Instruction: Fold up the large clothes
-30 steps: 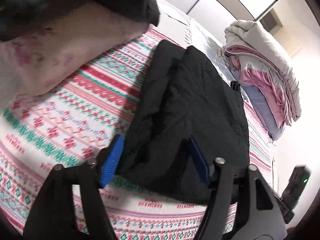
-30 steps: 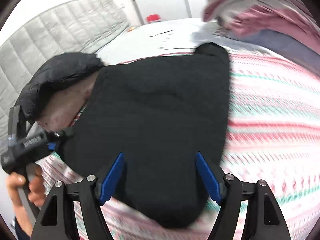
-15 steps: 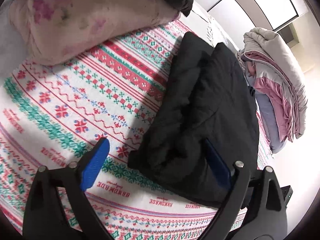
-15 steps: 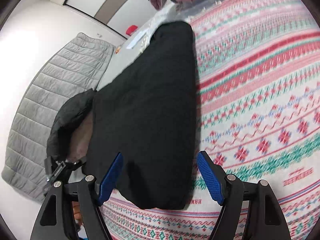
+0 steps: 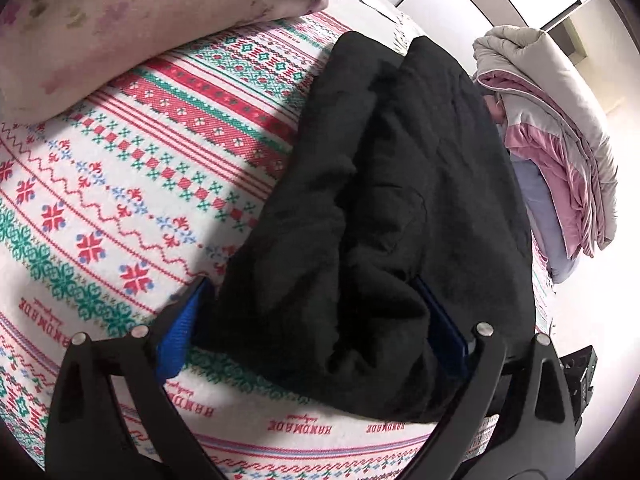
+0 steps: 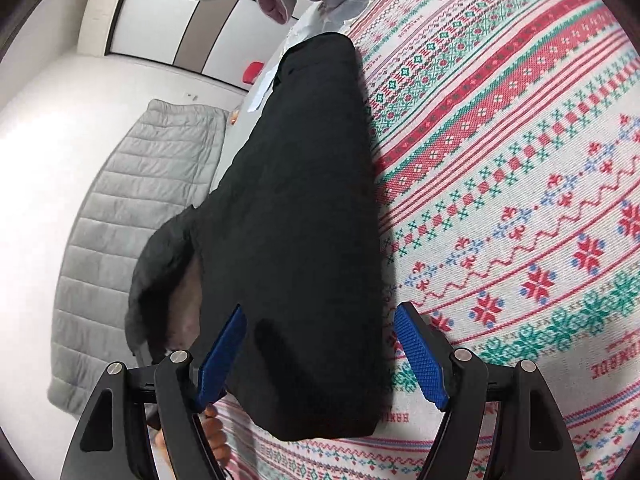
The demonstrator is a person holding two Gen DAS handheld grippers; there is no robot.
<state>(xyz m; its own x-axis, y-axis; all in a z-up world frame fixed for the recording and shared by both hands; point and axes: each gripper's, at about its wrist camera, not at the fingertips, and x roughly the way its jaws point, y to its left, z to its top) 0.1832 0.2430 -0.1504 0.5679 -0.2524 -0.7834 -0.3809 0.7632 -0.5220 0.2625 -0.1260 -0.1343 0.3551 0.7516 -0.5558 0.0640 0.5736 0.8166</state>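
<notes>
A black fleecy garment point(image 5: 400, 184) lies folded into a long strip on the red, green and white patterned blanket point(image 5: 120, 184). My left gripper point(image 5: 312, 334) is open wide over its near corner. One blue pad sits beside the garment's edge and the other is half buried in the fabric. In the right wrist view the same garment point(image 6: 304, 200) runs away from me. My right gripper point(image 6: 322, 356) is open and straddles the garment's near end, one pad above the cloth and one above the blanket point(image 6: 520, 160).
A pink flowered pillow point(image 5: 140, 20) with a dark jacket point(image 6: 160, 272) on it lies beside the garment. A heap of pink and grey bedding point(image 5: 560, 140) fills the far side. A grey quilted panel point(image 6: 140, 220) stands against the wall. A person's fingers point(image 6: 212, 428) show low down.
The left jaws have spread wider and dropped closer to the garment's near corner. The right gripper has rolled and sunk toward the garment's end. The garment itself stays flat.
</notes>
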